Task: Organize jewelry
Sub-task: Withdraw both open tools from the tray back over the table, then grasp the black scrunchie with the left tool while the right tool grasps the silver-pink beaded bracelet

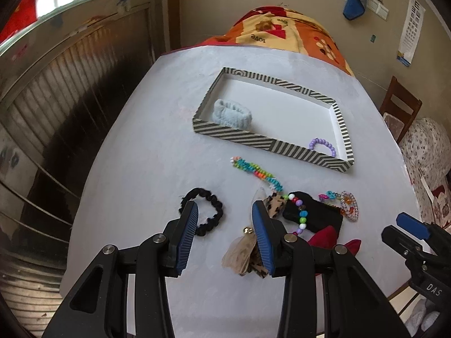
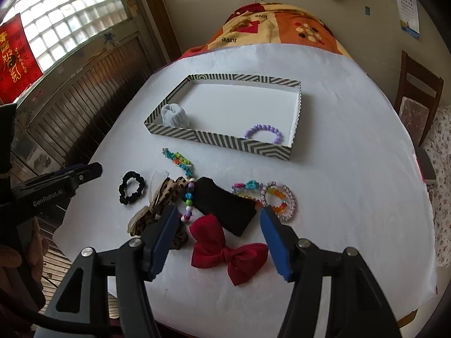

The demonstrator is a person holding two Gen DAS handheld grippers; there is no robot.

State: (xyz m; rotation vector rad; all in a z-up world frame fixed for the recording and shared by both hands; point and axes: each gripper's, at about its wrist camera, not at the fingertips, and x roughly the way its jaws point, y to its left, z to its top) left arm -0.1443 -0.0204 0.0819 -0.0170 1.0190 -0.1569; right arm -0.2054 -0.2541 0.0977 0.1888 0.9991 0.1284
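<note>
Two items are already placed in the tray (image 2: 296,118): a purple bracelet (image 2: 263,133) at its near right corner, a blue scrunchie (image 2: 176,115) near left. The rest is left near the table's (image 2: 352,197) front edge. Both grippers (image 1: 224,219) (image 2: 218,222) are held open, empty.

White table (image 2: 338,197) with striped tray (image 2: 197,138), black scrunchie (image 2: 131,187), red bow (image 2: 225,250)

glossy plastic bracelet (image 2: 263,133), matt cloth bow (image 2: 228,253) — paper-covered table (image 2: 352,197)
</note>
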